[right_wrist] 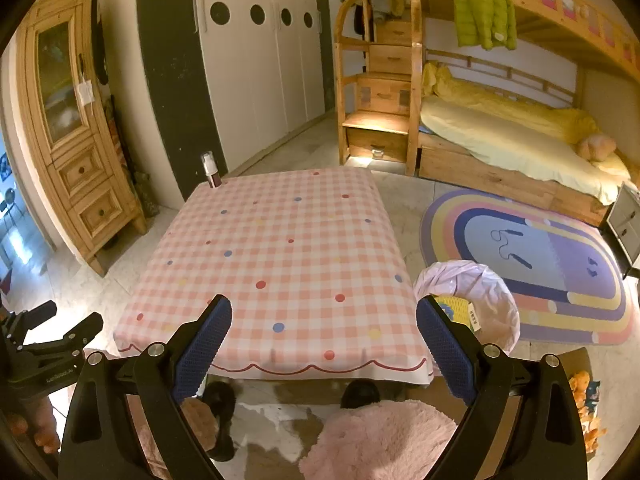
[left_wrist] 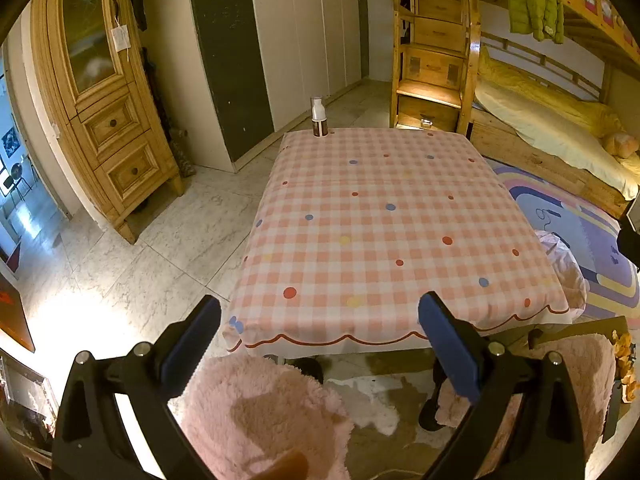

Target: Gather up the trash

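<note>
Both grippers hang short of the near edge of the bench point(right_wrist: 280, 264), above pink fluffy slippers point(left_wrist: 256, 412). The left gripper point(left_wrist: 320, 320) has its blue-padded fingers point(left_wrist: 192, 344) spread wide and released, grasping nothing; the right gripper point(right_wrist: 324, 320) is likewise parted and bare. The checked pink cloth with coloured dots runs flat from its scalloped near hem to the far edge, with open floor on the left side. At the far left corner stands the one item on it, a small bottle point(left_wrist: 319, 117) with a white top and dark brown base, upright. Just beside the bench's right edge sits a bin point(right_wrist: 476, 300) lined with a pale bag point(right_wrist: 496, 312); a yellow packet point(right_wrist: 454, 306) lies inside, partly hidden by the right finger. Beyond lie a rainbow rug point(right_wrist: 540, 256) and a bunk bed point(right_wrist: 512, 132).
</note>
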`<action>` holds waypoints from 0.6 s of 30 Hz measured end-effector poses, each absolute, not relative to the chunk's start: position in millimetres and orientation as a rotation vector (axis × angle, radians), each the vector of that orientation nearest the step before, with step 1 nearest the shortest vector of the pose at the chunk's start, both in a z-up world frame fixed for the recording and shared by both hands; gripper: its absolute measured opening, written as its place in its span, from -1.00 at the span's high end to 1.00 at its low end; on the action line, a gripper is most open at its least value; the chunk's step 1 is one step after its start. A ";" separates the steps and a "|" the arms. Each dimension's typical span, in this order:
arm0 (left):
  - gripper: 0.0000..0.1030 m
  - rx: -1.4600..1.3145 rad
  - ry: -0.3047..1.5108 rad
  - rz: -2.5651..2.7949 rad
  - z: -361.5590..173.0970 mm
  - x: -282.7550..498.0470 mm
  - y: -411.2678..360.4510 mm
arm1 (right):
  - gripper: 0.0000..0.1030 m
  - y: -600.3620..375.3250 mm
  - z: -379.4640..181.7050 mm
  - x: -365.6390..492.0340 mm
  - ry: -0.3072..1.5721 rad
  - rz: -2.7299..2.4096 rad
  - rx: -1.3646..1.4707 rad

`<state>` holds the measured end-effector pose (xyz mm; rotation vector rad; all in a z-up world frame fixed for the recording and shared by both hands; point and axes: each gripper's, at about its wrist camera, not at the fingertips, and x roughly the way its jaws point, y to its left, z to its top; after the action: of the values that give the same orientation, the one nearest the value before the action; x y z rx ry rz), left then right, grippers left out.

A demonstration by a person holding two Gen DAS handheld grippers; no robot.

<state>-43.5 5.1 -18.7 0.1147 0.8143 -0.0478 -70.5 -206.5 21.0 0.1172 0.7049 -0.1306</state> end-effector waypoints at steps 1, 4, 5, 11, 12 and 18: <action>-0.87 0.116 0.815 -0.048 -18.9 -43.0 4.7 | -0.80 -206.3 19.7 -70.2 0.706 -0.131 0.118; -0.87 0.114 0.814 -0.047 -18.3 -43.6 4.8 | -0.80 -206.7 16.3 -69.3 0.712 -0.133 0.119; -0.87 0.114 0.814 -0.045 -18.3 -42.9 4.5 | -0.80 -205.5 15.5 -70.2 0.712 -0.133 0.118; -0.87 0.115 0.816 -0.044 -19.1 -41.0 4.3 | -0.80 -207.6 11.3 -69.6 0.718 -0.135 0.123; -0.87 0.115 0.816 -0.045 -19.2 -40.8 4.1 | -0.80 -208.3 10.8 -69.0 0.718 -0.134 0.124; -0.87 0.116 0.814 -0.048 -18.9 -40.4 3.1 | -0.80 -208.3 11.0 -68.8 0.719 -0.137 0.124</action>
<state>-40.4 3.1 -18.9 0.1157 0.8141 -0.0478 -68.8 -208.3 11.0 0.1241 0.7189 -0.1370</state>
